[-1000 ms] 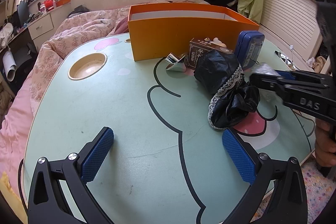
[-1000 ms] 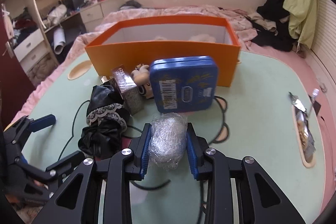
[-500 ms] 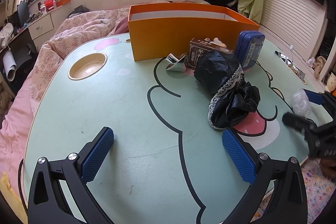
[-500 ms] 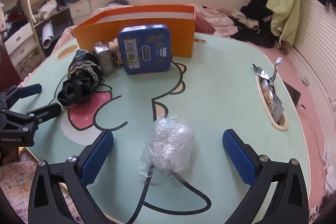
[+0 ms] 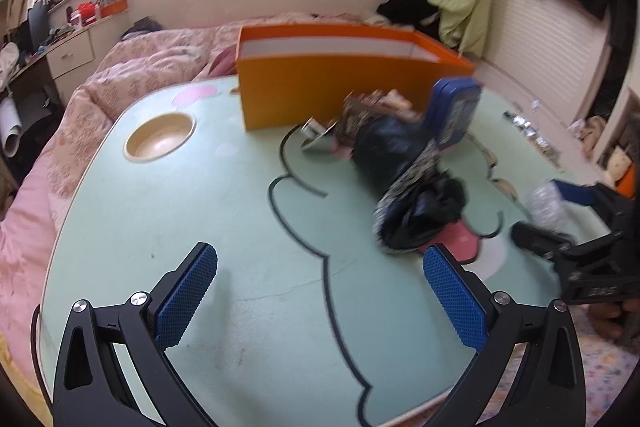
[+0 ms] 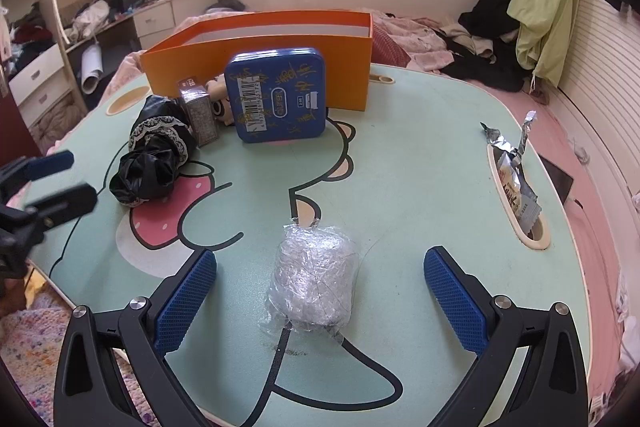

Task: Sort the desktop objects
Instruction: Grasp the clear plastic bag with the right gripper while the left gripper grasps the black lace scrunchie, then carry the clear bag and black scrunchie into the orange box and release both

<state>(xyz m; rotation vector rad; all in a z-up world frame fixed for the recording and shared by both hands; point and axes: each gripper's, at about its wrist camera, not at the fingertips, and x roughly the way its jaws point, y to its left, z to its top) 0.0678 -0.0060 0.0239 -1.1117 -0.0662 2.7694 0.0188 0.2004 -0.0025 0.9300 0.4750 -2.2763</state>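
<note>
Crinkled clear plastic bundle (image 6: 314, 277) lay on the green table (image 6: 420, 163) between my right gripper's (image 6: 320, 291) spread, untouching pads; left gripper (image 5: 320, 291) gaped empty; I judged a centred, gentle squeeze advisable.

Two low wrist views angled down, sharing the table (image 5: 240, 227) and orange box (image 6: 280, 39).

Right tool (image 6: 320, 291) jaws wide apart; crumpled clear-wrap bundle (image 6: 314, 285) lies on desk (image 6: 420, 187) between them, touching neither pad. Blue tin (image 6: 280, 101) leans against orange box (image 6: 260, 47). Black lace cloth (image 6: 154, 157) left of tin. Left tool (image 6: 60, 179) at left edge.
</note>
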